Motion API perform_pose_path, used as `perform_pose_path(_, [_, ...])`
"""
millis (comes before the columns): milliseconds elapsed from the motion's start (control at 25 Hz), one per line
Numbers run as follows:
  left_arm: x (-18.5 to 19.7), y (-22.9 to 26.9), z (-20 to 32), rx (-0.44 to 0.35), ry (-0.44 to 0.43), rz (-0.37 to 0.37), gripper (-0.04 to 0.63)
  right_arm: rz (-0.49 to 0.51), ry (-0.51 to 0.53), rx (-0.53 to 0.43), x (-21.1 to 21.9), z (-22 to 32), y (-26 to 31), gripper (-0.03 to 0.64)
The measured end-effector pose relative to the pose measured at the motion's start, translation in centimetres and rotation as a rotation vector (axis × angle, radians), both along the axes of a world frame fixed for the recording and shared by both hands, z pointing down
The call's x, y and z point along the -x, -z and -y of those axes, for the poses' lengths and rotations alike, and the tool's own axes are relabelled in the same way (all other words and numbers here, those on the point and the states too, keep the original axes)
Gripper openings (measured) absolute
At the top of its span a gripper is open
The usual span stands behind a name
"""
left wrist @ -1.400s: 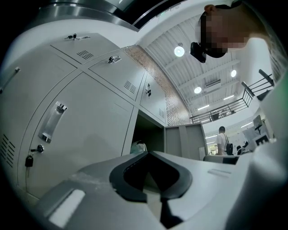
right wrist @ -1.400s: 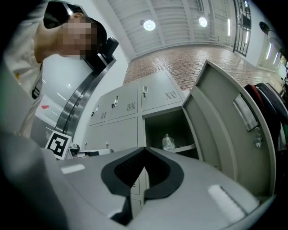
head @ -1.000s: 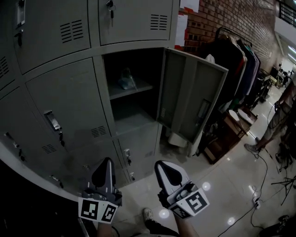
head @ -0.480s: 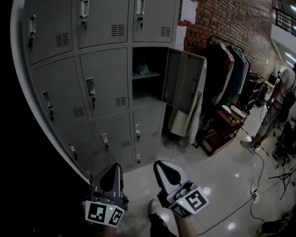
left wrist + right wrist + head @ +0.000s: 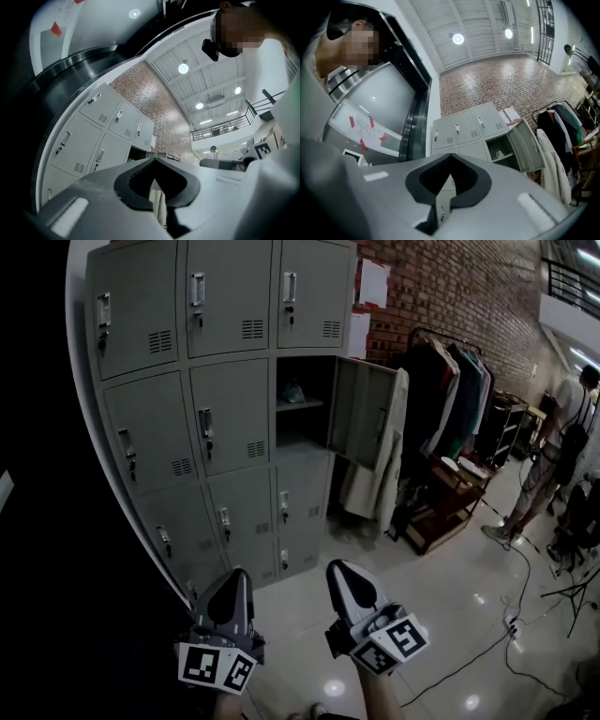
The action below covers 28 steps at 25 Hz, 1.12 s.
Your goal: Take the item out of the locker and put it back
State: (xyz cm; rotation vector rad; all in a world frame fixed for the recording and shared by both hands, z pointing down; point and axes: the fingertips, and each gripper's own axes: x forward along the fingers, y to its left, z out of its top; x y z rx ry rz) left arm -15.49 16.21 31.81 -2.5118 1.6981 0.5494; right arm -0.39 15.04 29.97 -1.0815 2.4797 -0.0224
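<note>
A pale crumpled item (image 5: 292, 393) is seen far off on the shelf of the open grey sheet-metal locker (image 5: 302, 433). No lettering can be read. The jaws of the left gripper (image 5: 235, 577) and the right gripper (image 5: 338, 570) are pressed together, empty.

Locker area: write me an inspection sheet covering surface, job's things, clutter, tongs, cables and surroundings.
Surface: glossy tiled floor with lamp glare.
Job's things: grey lockers; one door stands open, and a small pale item lies on the upper shelf.
Clutter: light coat hanging by the open door; low wooden stand with things on it.
Tongs: left tongs and right tongs are both shut, empty and well away from the lockers.
Cables: cables trail across the floor at right.
Surroundings: brick wall, clothes rack, a person standing at far right.
</note>
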Motion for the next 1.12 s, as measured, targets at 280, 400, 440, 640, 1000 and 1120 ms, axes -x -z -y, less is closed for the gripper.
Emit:
perform_pose_path(280, [-2.7,-1.6,-2.7,0.039,0.001,-0.058,0.005,0.012,0.108,0.082,-1.0,-4.2,-1.9,0.0])
perform_pose_path(400, [-4.0,-1.6,-3.9,0.032,-0.007,-0.053,0.005,0.01,0.108,0.056,-2.3,-5.4,-1.5,0.0])
perform_pose_path(440, [-4.4,-1.4,-4.2,0.028,-0.008,-0.053,0.005,0.016,0.105,0.045,-2.9,-5.6,-1.1,0.0])
perform_pose_path(640, [-6.3,-0.6,-6.2,0.006,-0.013,-0.038,0.005,0.028,0.053,-0.011,-5.4,-6.8,0.6,0.0])
perform_pose_path(1000, [-6.1,-0.1,-7.6,-0.001,0.017,-0.023,0.005,0.043,0.033,0.054,-5.6,-6.9,-0.6,0.0])
perform_pose_path(1120, [-5.8,-0.1,-7.5,0.003,0.026,-0.026,0.005,0.036,0.043,0.058,-5.2,-6.9,-0.8,0.0])
